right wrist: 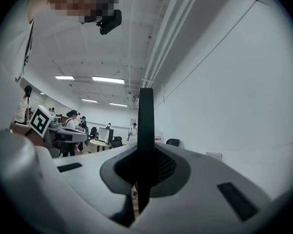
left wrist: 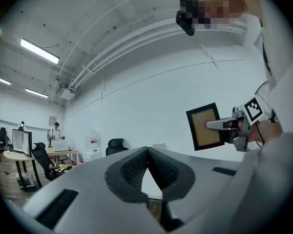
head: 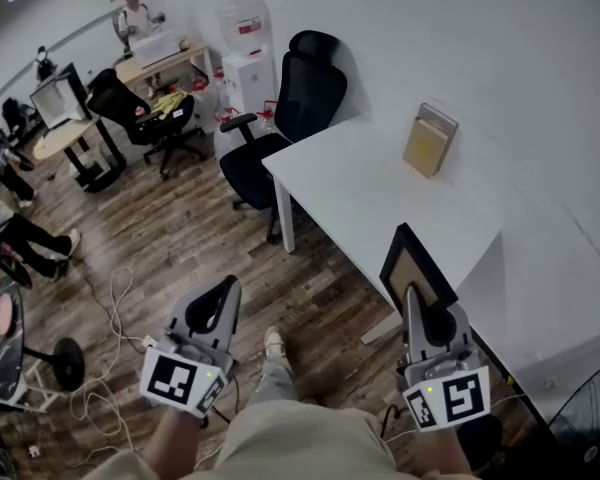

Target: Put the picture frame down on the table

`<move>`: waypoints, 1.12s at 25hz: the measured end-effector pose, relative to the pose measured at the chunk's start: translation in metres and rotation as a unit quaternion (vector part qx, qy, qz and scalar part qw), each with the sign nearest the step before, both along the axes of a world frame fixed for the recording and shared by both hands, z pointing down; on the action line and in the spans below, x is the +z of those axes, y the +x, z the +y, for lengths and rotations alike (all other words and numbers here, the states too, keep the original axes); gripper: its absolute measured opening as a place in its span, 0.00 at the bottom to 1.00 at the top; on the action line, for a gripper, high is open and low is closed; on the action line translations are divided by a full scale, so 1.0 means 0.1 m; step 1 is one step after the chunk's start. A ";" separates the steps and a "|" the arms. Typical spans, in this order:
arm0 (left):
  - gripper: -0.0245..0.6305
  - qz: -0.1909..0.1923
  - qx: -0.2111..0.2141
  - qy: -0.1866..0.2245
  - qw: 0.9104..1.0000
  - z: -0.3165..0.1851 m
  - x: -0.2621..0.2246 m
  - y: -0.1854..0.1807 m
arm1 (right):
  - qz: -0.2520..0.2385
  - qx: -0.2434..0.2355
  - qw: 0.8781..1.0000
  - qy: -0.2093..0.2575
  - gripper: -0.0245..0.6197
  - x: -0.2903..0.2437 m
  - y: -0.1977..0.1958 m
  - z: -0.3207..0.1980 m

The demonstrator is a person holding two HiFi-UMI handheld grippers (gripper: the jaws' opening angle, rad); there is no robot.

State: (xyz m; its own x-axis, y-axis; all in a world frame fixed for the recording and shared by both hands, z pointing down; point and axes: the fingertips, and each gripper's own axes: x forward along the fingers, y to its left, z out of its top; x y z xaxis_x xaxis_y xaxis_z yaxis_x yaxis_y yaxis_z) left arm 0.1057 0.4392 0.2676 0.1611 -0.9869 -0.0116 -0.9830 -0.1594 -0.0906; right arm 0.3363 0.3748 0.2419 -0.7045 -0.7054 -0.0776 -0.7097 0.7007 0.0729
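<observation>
Picture frame (head: 416, 264) in transit: the right gripper (head: 412, 300) clamps its dark border, holding it upright at the near edge of the white table (head: 370, 183). The left gripper (head: 218, 303) hangs closed and empty. The frame looks light, rigid and probably breakable, so the border seems the safest hold.

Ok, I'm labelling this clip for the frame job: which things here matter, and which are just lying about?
In the job:
picture frame, clamped in the right gripper
white table

Just around:
left gripper, shut, empty
tan boards standing on the table
black office chair
water dispenser
</observation>
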 end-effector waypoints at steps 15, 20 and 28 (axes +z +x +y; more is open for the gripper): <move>0.07 0.014 0.010 -0.024 1.000 -1.03 0.23 -0.67 | 0.016 0.011 0.999 -0.028 0.09 0.23 -0.68 -1.06; 0.07 0.020 0.022 -0.035 0.999 -1.50 0.26 -1.11 | 0.027 0.016 0.998 -0.048 0.09 0.29 -1.15 -1.47; 0.07 0.020 0.048 -0.042 0.998 -2.28 0.25 -1.85 | 0.036 0.026 0.998 -0.052 0.09 0.27 -1.98 -2.17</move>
